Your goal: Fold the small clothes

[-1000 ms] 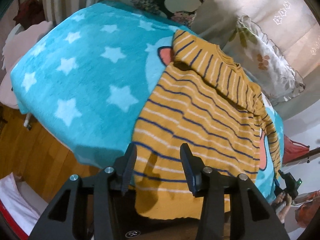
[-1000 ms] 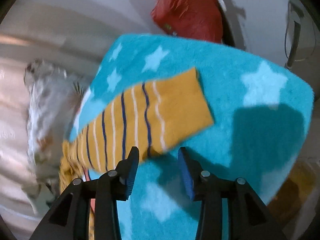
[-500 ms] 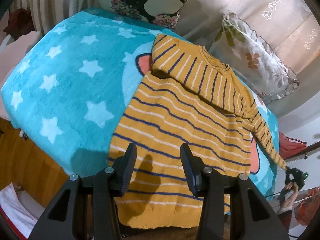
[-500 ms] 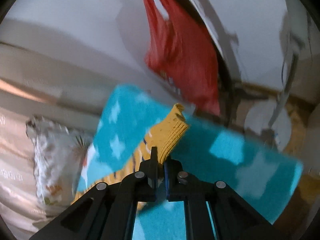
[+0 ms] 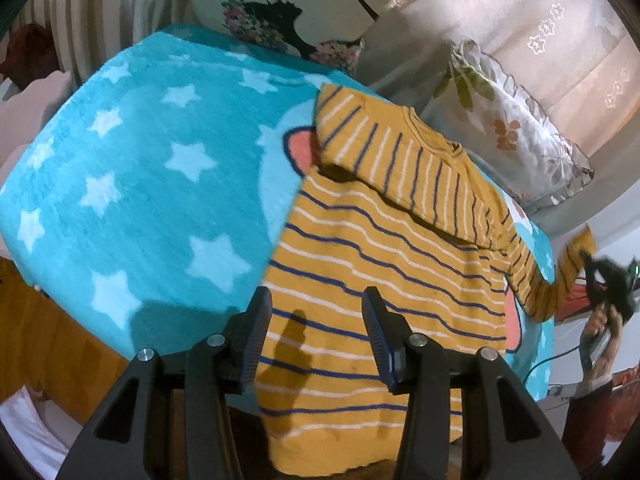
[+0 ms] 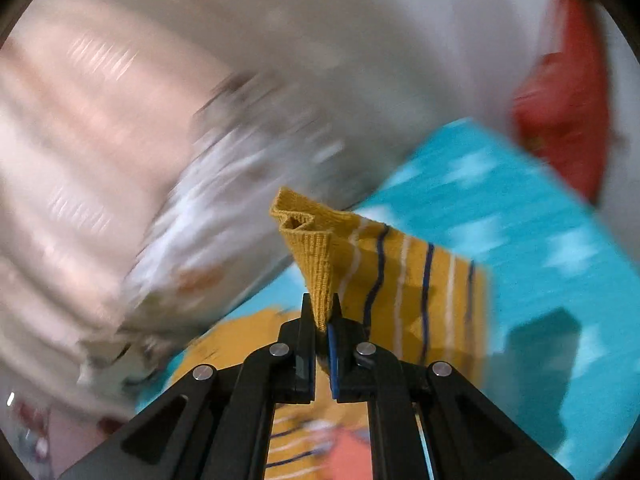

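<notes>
A mustard-yellow sweater (image 5: 372, 264) with navy and white stripes lies flat on a turquoise star blanket (image 5: 132, 176). Its left sleeve is folded across the chest. My left gripper (image 5: 316, 332) is open and empty, hovering above the sweater's lower hem. My right gripper (image 6: 322, 320) is shut on the cuff (image 6: 316, 248) of the right sleeve (image 6: 420, 280) and holds it lifted off the blanket (image 6: 520, 216). The right gripper (image 5: 608, 280) also shows at the far right of the left wrist view, with the sleeve (image 5: 560, 280) hanging from it.
Pillows (image 5: 516, 128) and a beige curtain (image 5: 540, 12) stand behind the blanket. A floral cushion (image 5: 288, 8) sits at the back. A red cloth (image 6: 568, 108) hangs at the right. Wooden floor (image 5: 52, 340) lies below the blanket's left edge.
My right gripper closed on the sleeve cuff and lifted it, swinging left. My left gripper moved slightly back and stayed open.
</notes>
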The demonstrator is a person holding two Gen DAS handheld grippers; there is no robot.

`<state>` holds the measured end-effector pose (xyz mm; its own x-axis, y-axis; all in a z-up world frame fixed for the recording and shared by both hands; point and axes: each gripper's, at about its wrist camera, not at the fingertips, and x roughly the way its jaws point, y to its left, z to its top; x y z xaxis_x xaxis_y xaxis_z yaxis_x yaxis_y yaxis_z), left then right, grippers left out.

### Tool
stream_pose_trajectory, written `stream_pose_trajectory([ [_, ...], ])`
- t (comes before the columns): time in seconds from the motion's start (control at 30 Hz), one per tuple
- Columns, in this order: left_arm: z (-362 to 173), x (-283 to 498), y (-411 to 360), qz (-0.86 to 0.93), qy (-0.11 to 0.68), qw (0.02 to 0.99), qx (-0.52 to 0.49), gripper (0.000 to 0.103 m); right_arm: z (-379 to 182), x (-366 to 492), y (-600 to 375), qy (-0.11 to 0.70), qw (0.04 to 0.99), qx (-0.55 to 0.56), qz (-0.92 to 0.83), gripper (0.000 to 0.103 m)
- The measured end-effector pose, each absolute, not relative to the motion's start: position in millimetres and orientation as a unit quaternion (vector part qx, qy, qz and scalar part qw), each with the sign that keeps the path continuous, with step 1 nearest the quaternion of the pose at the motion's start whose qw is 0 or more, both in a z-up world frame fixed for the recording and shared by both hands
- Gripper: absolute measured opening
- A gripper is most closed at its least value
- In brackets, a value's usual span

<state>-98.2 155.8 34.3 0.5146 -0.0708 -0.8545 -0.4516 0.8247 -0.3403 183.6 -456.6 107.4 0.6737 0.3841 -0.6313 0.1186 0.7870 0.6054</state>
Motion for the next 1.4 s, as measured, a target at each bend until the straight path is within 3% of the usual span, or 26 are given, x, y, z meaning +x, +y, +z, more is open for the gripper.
stream_pose_trajectory([
  [0.37, 30, -118, 227, 0.12, 0.464, 0.834, -0.273, 0.048, 92, 217, -169, 0.479, 0.82, 0.197, 0.243, 0.005],
  [0.63, 22, -131, 268, 0.131, 0.473, 0.83, -0.266, 0.048, 41, 212, -42, 0.533, 0.789, 0.118, 0.281, 0.005],
  [0.8, 17, -136, 285, 0.137, 0.478, 0.825, -0.268, 0.048, 8, 207, -3, 0.562, 0.766, 0.1, 0.295, 0.006],
  [0.97, 13, -139, 295, 0.142, 0.482, 0.821, -0.271, 0.049, -10, 203, 24, 0.576, 0.755, 0.084, 0.303, 0.013],
  [1.03, 12, -140, 296, 0.144, 0.484, 0.82, -0.271, 0.052, -11, 199, 27, 0.576, 0.751, 0.089, 0.311, 0.028],
  [1.13, 11, -139, 298, 0.143, 0.485, 0.819, -0.271, 0.053, -6, 191, 35, 0.571, 0.751, 0.083, 0.32, 0.033],
  [1.4, 2, -125, 274, 0.118, 0.502, 0.814, -0.266, 0.054, 0, 158, 40, 0.592, 0.697, 0.102, 0.391, 0.034],
])
